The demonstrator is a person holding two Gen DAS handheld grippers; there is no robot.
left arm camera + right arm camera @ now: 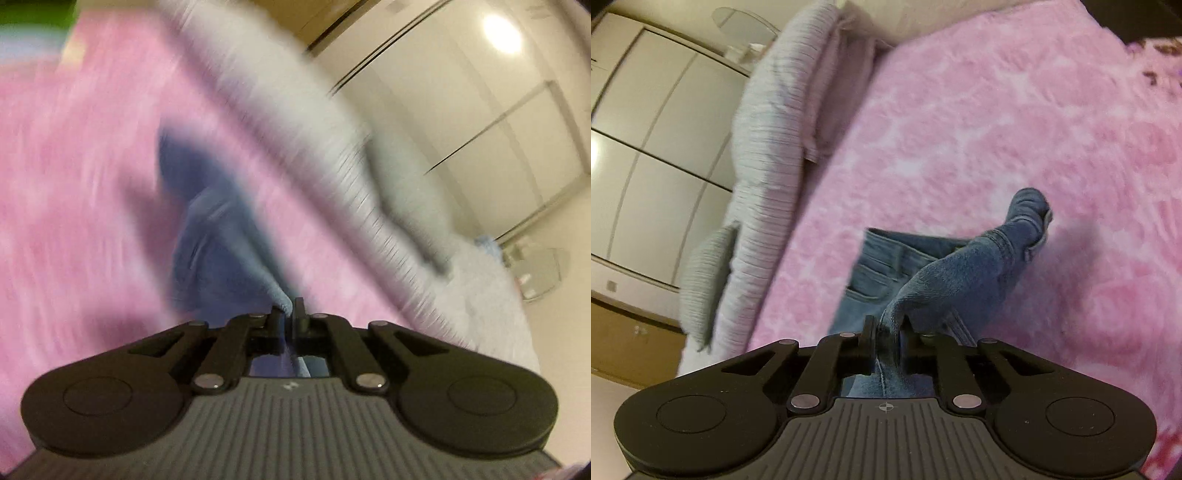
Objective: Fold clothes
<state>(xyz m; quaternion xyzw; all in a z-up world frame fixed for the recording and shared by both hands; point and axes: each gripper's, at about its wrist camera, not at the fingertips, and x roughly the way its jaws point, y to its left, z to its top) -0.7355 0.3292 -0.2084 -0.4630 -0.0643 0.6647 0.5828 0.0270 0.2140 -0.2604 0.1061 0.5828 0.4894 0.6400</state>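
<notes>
Lying on the pink fleece blanket (960, 129) at mid-frame, the jeans (882, 266) are only partly folded: the waistband is spread flat while one denim end is raised. That fabric is clamped by the right tool (886, 332) and the left tool (288, 314). Final folding is judged outstanding.
</notes>
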